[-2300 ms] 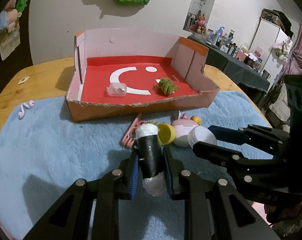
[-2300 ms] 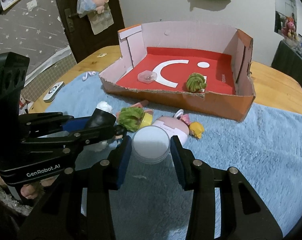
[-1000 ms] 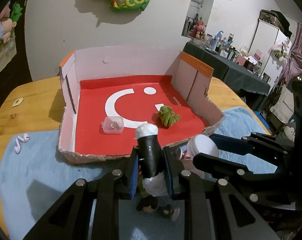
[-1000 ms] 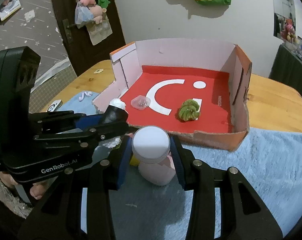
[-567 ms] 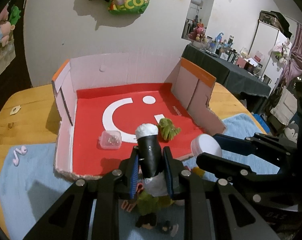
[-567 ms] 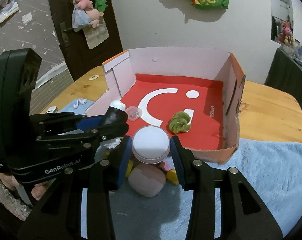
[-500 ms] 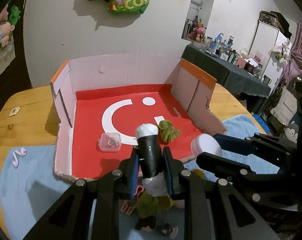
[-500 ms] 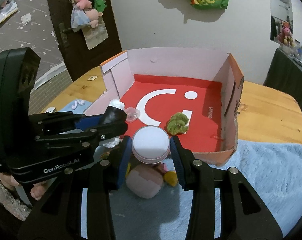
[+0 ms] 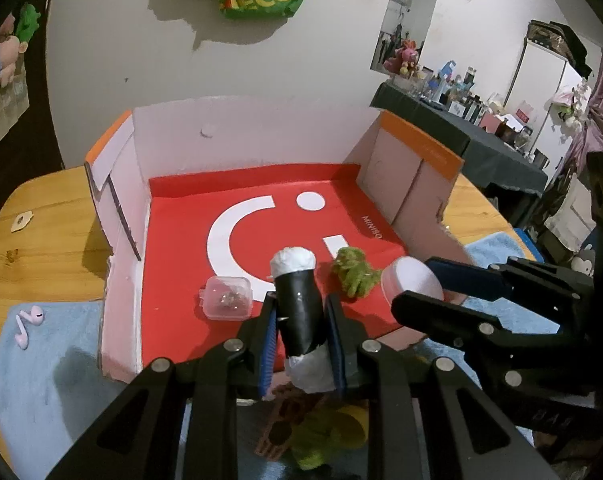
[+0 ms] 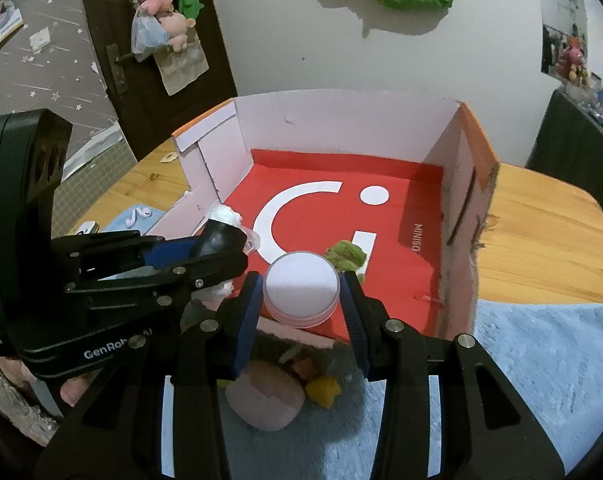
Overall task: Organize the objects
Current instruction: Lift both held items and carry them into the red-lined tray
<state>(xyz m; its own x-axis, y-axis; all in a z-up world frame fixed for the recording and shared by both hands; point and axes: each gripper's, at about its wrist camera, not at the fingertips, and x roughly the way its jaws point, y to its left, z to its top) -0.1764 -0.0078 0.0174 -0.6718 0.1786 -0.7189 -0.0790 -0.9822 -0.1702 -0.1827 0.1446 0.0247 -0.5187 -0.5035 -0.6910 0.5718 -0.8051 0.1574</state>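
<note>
Fingers (image 9: pixel 267 344) of the left gripper (image 9: pixel 301 332) are clamped on a black tube (image 9: pixel 299 312) just over the cardboard box's (image 10: pixel 467 216) near wall, beside the right gripper's (image 10: pixel 301 300) held white-lidded jar (image 10: pixel 301 288), so a collision could be caused at release.

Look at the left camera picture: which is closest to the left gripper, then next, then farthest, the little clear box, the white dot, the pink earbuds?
From the left gripper:
1. Little clear box, just left, inside the cardboard box.
2. White dot, farther in, on the red floor.
3. Pink earbuds, far left, outside on the blue mat.

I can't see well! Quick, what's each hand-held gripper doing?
Left hand-held gripper: closed on the black roll with white ends.
Right hand-held gripper: closed on the round white-lidded jar.
</note>
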